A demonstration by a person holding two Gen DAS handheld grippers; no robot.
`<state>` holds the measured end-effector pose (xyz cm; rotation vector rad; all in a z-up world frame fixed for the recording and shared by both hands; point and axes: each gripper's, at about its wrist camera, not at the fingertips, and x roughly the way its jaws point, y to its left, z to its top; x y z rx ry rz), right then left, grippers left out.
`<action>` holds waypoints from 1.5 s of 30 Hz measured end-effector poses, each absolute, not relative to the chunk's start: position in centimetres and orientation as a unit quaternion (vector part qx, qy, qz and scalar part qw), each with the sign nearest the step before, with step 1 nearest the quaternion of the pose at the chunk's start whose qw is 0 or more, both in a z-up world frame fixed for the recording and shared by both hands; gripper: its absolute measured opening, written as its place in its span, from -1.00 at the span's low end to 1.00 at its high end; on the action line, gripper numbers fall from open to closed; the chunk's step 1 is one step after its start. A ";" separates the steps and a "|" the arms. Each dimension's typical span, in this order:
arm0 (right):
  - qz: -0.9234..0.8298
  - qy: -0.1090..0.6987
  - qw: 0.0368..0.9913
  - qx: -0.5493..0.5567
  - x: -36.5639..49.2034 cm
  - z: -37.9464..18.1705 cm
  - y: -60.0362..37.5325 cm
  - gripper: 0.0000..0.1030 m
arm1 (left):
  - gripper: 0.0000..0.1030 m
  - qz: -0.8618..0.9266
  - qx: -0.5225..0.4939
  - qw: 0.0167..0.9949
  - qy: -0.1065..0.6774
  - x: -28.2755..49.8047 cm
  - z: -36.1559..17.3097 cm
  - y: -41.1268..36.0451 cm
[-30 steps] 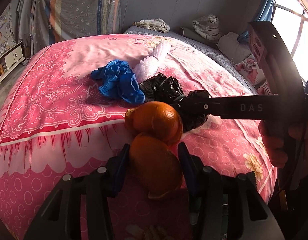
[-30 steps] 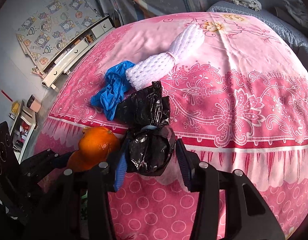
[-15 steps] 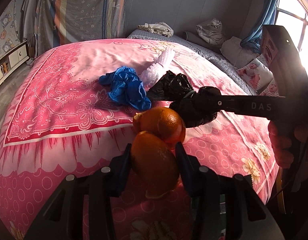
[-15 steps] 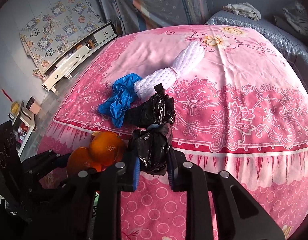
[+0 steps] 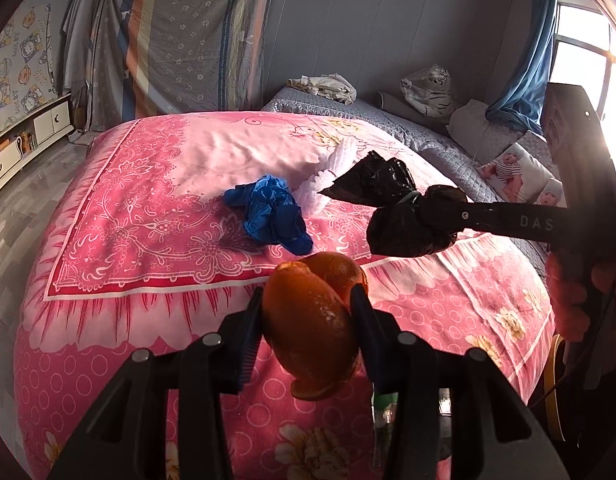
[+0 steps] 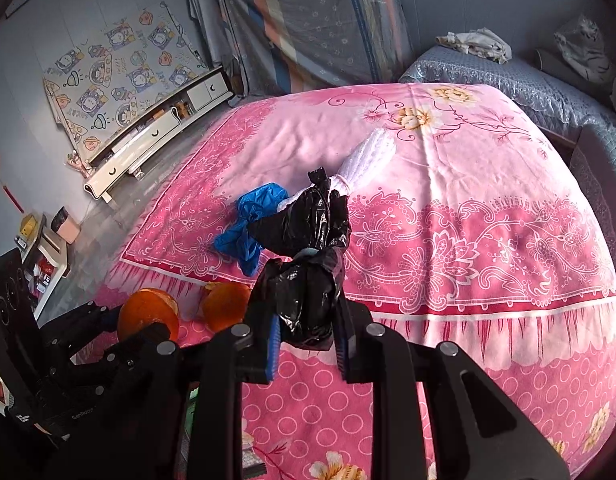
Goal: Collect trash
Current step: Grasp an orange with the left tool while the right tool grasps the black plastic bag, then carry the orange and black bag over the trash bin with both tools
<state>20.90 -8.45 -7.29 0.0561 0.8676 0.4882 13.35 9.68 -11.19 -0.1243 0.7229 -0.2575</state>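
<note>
My left gripper (image 5: 308,316) is shut on a piece of orange peel (image 5: 312,328) and holds it above the near edge of the pink bed (image 5: 148,184). The peel also shows in the right wrist view (image 6: 148,314). My right gripper (image 6: 306,344) is shut on a tied black plastic bag (image 6: 304,280), lifted off the bed; the bag also shows in the left wrist view (image 5: 392,216). A crumpled blue plastic bag (image 5: 272,212) and a white foam net sleeve (image 6: 368,156) lie on the bed behind.
A white low cabinet (image 6: 156,128) stands by the left wall on a grey floor. A grey bed with pillows (image 5: 488,136) and a window with a blue curtain (image 5: 520,64) are at the right. A hanging quilt (image 5: 188,40) covers the back wall.
Both grippers have risen and drawn back from the bed. The right gripper closed on the black bag and lifted it off the bed. The left still holds the orange peel.
</note>
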 end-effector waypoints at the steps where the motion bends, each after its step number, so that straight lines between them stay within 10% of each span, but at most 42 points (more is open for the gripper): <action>1: 0.234 0.414 0.880 0.027 20.7 -7.0 -8.6 -0.61 | -0.21 -0.124 -0.061 0.927 0.349 13.3 -10.9 9.7; 45: 0.078 0.240 0.964 0.089 4.5 4.6 -28.7 -0.60 | -0.21 -0.290 0.014 0.932 0.216 6.9 1.0 -7.0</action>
